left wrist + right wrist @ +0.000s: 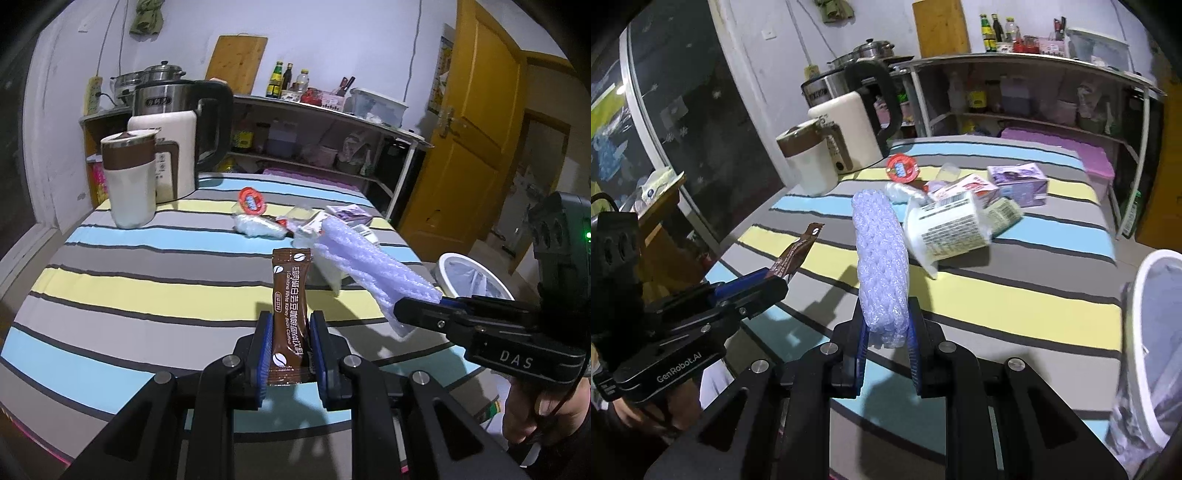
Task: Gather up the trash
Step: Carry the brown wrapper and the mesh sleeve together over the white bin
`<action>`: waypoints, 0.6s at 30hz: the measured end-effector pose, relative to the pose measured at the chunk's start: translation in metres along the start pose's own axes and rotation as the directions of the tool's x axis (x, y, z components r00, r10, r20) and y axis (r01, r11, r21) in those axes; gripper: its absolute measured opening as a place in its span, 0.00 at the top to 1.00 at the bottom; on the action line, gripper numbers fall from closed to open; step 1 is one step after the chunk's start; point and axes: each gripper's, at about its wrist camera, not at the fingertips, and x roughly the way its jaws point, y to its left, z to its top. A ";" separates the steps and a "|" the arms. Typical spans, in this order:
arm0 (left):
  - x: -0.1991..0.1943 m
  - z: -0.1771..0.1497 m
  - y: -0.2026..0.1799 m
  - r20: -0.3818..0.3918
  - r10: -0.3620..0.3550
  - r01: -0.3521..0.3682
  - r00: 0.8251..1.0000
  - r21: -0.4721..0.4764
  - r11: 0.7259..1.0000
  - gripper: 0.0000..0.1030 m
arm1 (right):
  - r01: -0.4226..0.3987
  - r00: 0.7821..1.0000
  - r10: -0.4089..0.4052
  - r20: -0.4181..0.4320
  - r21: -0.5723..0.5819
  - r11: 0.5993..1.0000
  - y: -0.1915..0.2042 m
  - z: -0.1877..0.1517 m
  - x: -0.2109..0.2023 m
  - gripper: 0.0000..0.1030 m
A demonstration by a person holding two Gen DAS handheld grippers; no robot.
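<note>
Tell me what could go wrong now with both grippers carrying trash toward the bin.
1. The foam net sticks far out of the right gripper and could brush the tipped white cup.
2. The left gripper grips only the coffee sachet's lower end; it might slip.
3. The bin sits beyond the table edge; drops may miss.

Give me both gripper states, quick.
Left gripper: closed on the brown coffee sachet.
Right gripper: closed on the purple foam sleeve.

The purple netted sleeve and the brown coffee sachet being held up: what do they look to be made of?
Purple netted sleeve: probably soft foam mesh, matte, going by its puffy woven-looking cells. Brown coffee sachet: likely thin plastic or foil film, glossy, with printed text and a crimped end seal.
</note>
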 end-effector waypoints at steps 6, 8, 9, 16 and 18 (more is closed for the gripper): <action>-0.003 0.001 -0.021 0.002 -0.032 0.032 0.999 0.025 0.999 0.80 | 0.029 0.999 -0.030 0.036 0.032 0.999 -0.012 -0.006 -0.023 0.81; -0.003 0.001 -0.029 0.000 -0.045 0.045 0.999 0.035 0.998 0.80 | 0.039 0.998 -0.041 0.045 0.045 0.998 -0.017 -0.008 -0.030 0.81; -0.003 0.001 -0.032 -0.001 -0.050 0.050 0.999 0.040 0.998 0.80 | 0.045 0.998 -0.047 0.050 0.053 0.998 -0.019 -0.010 -0.034 0.81; 0.001 0.005 -0.059 -0.008 -0.092 0.093 0.996 0.071 0.993 0.80 | 0.078 0.993 -0.086 0.081 0.098 0.992 -0.037 -0.017 -0.056 0.81; 0.003 0.005 -0.065 -0.012 -0.100 0.101 0.995 0.080 0.992 0.80 | 0.090 0.991 -0.100 0.089 0.114 0.989 -0.043 -0.020 -0.063 0.81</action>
